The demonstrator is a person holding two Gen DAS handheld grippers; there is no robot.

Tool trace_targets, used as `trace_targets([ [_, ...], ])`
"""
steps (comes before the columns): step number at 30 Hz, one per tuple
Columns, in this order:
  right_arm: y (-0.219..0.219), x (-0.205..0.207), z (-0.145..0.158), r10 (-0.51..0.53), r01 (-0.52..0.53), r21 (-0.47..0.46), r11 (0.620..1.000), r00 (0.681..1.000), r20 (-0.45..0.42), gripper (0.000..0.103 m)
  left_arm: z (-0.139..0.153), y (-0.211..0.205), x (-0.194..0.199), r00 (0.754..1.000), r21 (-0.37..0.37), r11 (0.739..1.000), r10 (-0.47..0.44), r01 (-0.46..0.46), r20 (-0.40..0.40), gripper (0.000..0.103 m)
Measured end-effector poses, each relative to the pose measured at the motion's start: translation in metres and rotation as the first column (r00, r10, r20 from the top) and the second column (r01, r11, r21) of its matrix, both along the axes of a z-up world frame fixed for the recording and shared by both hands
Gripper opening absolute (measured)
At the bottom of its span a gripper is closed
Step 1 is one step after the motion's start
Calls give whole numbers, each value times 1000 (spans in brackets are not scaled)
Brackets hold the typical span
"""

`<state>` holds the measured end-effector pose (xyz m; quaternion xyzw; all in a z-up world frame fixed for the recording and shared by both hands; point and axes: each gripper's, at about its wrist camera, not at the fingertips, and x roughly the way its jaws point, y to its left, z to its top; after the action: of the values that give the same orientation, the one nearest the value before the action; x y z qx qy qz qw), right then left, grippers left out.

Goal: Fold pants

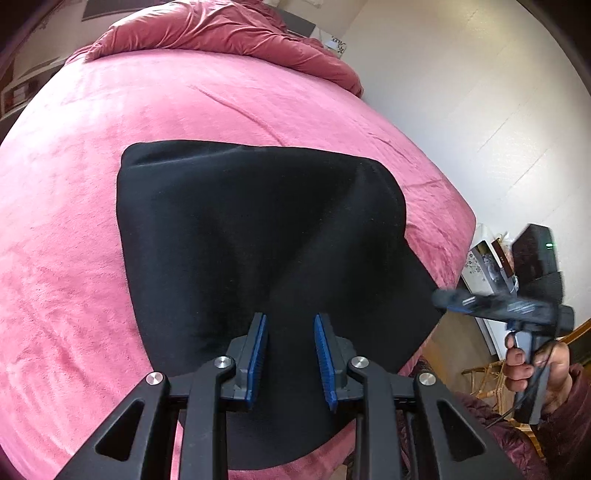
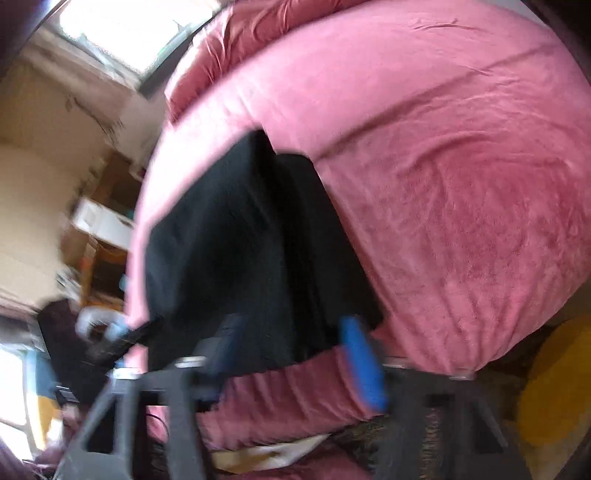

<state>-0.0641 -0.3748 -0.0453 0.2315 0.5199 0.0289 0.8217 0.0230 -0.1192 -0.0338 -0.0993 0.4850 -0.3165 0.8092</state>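
Note:
Black pants (image 1: 258, 236) lie folded in a wide dark slab on the pink bed (image 1: 74, 221), one corner reaching the bed's right edge. My left gripper (image 1: 290, 325) is open and empty, its blue pads just above the near part of the pants. My right gripper (image 1: 443, 297) shows blurred at the right, off the bed's edge beside the pants' corner. In the right wrist view the pants (image 2: 240, 251) are blurred, and my right gripper (image 2: 291, 328) stands open and empty over their near edge.
A bunched pink duvet (image 1: 221, 33) lies at the head of the bed. A white wall (image 1: 480, 92) and a wicker chair (image 1: 491, 373) stand to the right. Shelves and boxes (image 2: 99, 221) stand beyond the bed's left side in the right wrist view. A yellow object (image 2: 554, 387) is at lower right.

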Motion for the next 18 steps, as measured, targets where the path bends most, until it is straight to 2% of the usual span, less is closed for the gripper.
trace_targets([
  [2, 9, 0, -8, 35, -36, -54, 998, 999, -29, 13, 0, -1, -2, 1000, 12, 1000, -28, 28, 15, 27],
  [4, 14, -5, -6, 69, -72, -121, 990, 997, -31, 8, -6, -8, -4, 997, 56, 996, -71, 70, 6, 27],
  [5, 12, -5, -7, 65, -70, -139, 988, 997, -45, 1, -10, -12, -4, 996, 69, 994, -87, 87, -4, 27],
  [9, -5, -6, -35, 14, -45, -213, 976, 990, -143, 0, -17, -25, -2, 995, 121, 988, -99, 98, 6, 27],
  [11, -10, -8, -31, 11, -30, -162, 986, 993, -114, 0, -11, -22, -5, 994, 103, 989, -111, 108, 20, 31],
  [15, -9, -9, 7, 19, -21, -231, 973, 1000, -11, 0, -1, -16, -10, 994, 81, 992, -98, 93, 56, 32],
  [18, 7, 0, 35, 75, -52, -266, 963, 994, 77, 1, 1, -8, -14, 994, 65, 995, -86, 82, 69, 32],
])
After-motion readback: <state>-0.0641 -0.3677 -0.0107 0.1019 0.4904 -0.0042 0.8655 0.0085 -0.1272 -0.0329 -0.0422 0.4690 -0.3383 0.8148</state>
